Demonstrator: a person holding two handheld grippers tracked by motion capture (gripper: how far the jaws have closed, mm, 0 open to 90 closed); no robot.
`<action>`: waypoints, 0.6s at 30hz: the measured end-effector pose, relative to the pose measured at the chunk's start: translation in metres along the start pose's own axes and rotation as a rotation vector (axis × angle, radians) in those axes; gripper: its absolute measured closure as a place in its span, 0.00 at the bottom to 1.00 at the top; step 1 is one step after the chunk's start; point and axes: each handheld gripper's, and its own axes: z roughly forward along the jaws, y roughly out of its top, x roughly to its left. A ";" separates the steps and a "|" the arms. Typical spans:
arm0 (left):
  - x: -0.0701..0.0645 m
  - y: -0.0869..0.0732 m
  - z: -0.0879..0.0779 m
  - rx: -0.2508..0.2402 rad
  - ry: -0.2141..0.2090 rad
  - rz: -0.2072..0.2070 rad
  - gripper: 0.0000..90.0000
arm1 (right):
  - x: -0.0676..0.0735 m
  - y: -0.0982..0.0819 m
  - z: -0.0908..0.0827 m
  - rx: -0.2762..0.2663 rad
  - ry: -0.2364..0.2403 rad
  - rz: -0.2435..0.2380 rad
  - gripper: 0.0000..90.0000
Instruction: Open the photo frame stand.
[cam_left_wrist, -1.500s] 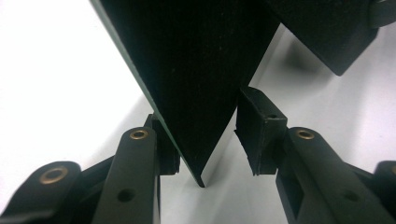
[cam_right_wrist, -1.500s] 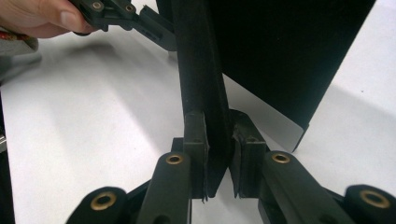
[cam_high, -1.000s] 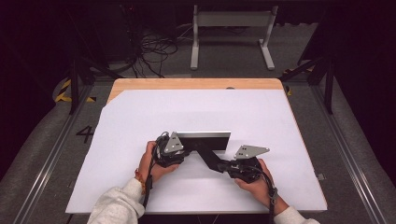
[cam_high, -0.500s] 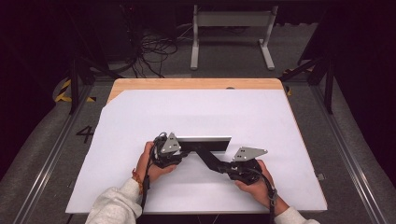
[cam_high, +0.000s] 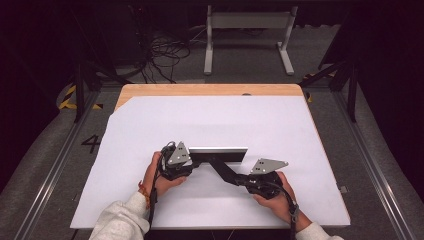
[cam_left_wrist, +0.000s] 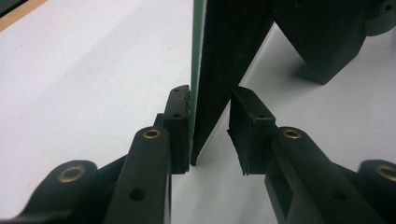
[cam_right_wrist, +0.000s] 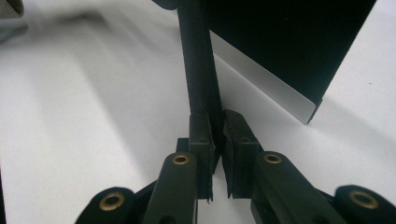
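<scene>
From the high view, a pale wooden table (cam_high: 210, 90) carries a large white sheet (cam_high: 215, 130) that covers nearly all of its top, leaving a strip of bare wood along the far edge and one cut corner at the far left. Grey carpeted floor (cam_high: 380, 165) surrounds it, with metal rails running along both sides, a tangle of black cables (cam_high: 160, 55) on the floor beyond the table and a grey metal stand (cam_high: 247, 35) farther back in the dark room. On the near half of the sheet stands a flat black rectangular panel with a pale edge (cam_high: 217, 154), upright on its long side, and a black stand leg (cam_high: 223, 171) runs from it diagonally toward the person. The left gripper (cam_high: 190, 161) is at the panel's left end, the right gripper (cam_high: 239, 179) at the leg's near end; both hands rest low on the sheet.

In the left gripper view, the panel (cam_left_wrist: 224, 70) rises between the two black jaws. One pad lies against its green-edged face, the other stands just off the dark face, so the jaws, which have just been closing, do not yet clamp it. White sheet (cam_left_wrist: 84, 79) lies all around.

In the right gripper view, the leg (cam_right_wrist: 198, 65) runs up from between the jaws, which are pressed onto it from both sides. The panel (cam_right_wrist: 285, 51) stands behind at the right, its pale lower strip touching the sheet (cam_right_wrist: 84, 107).
</scene>
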 end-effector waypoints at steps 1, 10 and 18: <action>0.000 0.000 -0.001 -0.006 -0.004 -0.001 0.78 | 0.000 0.000 0.000 -0.001 0.000 0.001 0.93; 0.003 -0.001 -0.013 -0.050 -0.016 -0.013 0.78 | 0.001 -0.001 -0.010 -0.023 -0.010 -0.015 0.94; 0.002 0.002 -0.019 -0.070 -0.017 -0.002 0.78 | 0.001 0.000 -0.013 -0.015 -0.014 -0.024 0.95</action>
